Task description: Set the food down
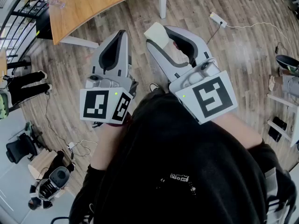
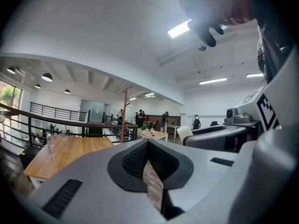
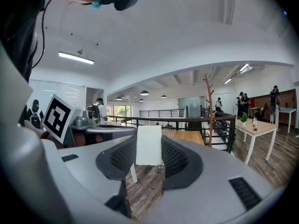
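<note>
Risk: pale cream rectangular food slab (image 3: 149, 145) is pinched only at my right gripper (image 1: 160, 35) tips, over plank floor (image 1: 219, 64), short of the far-left wooden table (image 1: 93, 3). Any jolt drops it. Left gripper (image 1: 122, 34) is clenched, empty.

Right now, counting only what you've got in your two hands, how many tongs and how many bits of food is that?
Tongs: 2 (left tongs, right tongs)
White food piece: 1, pinched in the right tongs
Total: 3
</note>
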`<move>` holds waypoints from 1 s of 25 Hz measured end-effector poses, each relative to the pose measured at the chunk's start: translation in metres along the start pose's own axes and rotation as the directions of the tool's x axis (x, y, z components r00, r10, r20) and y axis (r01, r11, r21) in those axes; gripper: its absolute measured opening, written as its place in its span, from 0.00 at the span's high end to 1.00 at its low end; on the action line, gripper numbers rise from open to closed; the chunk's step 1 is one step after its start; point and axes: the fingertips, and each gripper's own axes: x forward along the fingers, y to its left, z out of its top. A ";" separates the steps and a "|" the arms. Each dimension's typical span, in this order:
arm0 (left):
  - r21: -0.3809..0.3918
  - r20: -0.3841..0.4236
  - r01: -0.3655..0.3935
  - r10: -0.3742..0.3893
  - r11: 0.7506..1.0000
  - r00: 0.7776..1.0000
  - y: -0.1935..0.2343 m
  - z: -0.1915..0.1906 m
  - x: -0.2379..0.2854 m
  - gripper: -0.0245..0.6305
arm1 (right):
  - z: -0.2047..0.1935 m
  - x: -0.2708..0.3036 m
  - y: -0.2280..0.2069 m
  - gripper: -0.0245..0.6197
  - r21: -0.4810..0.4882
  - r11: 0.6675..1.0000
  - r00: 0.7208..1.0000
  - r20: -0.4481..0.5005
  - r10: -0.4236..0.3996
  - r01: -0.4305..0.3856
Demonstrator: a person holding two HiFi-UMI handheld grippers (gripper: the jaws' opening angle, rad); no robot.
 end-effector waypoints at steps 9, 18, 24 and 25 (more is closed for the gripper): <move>0.001 -0.009 -0.004 0.004 1.000 1.000 -0.013 -0.002 0.005 0.96 | -0.006 0.003 0.004 0.70 0.018 0.999 0.999 0.004 0.040 -0.040; -0.002 -0.008 -0.009 0.009 1.000 1.000 -0.009 -0.006 0.004 0.96 | -0.009 0.003 0.002 0.70 0.037 0.998 0.999 0.012 0.048 -0.049; 0.009 0.012 0.029 -0.030 1.000 0.999 -0.019 -0.001 0.018 0.96 | -0.007 0.007 -0.006 0.70 0.037 0.997 0.997 0.026 0.074 -0.075; 0.006 0.010 0.049 -0.049 0.999 0.999 -0.023 0.000 0.026 0.96 | -0.007 0.009 -0.013 0.70 0.040 0.996 0.996 0.026 0.080 -0.081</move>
